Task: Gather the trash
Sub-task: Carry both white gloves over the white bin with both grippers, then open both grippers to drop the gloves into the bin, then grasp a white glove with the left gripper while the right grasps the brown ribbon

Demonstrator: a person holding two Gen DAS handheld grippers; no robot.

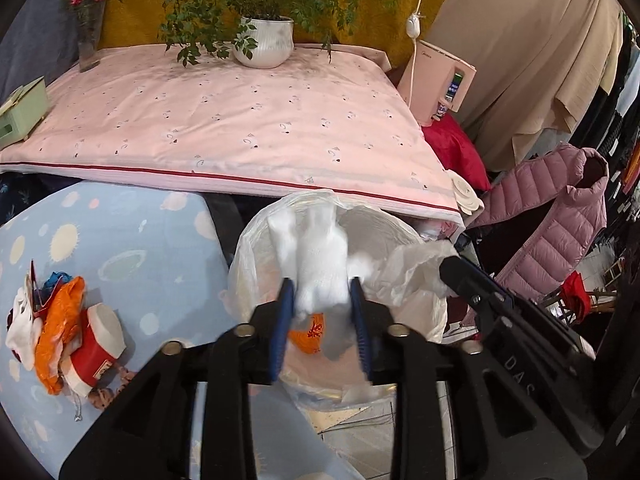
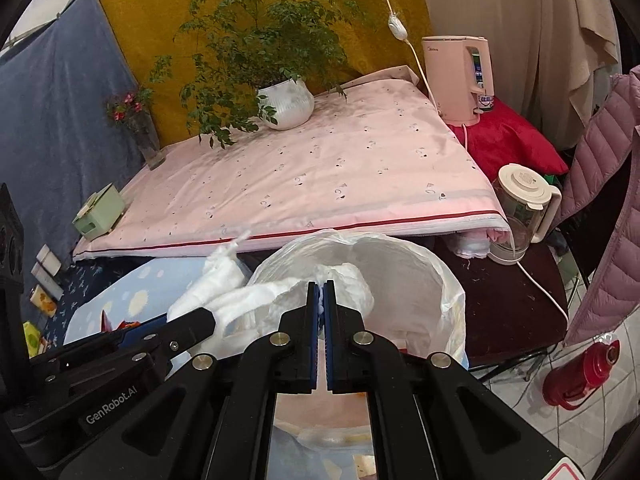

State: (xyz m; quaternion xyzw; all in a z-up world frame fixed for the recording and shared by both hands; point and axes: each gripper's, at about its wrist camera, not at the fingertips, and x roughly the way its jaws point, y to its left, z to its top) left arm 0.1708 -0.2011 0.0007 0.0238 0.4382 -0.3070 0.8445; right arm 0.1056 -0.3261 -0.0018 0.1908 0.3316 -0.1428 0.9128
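1. Here, the left gripper (image 1: pixel 323 304) pinches a wad of white tissue (image 1: pixel 320 264) between its blue pads, holding it over the mouth of a bin lined with a clear plastic bag (image 1: pixel 256 264).
2. The right gripper (image 2: pixel 323 294) has its jaws pressed almost together on a thin fold of the same white tissue (image 2: pixel 256 300), just above the bin's bag (image 2: pixel 440 280).
3. Inside the bin, an orange wrapper (image 1: pixel 310 336) lies below the held tissue.
4. More trash sits on a blue patterned cloth (image 1: pixel 132 248) to the left: an orange bag (image 1: pixel 60 320) and a red-and-white cup (image 1: pixel 98 344), touching each other.
5. Behind the bin, a pink cloth (image 1: pixel 240 128) covers a table bearing a potted plant (image 1: pixel 266 40).
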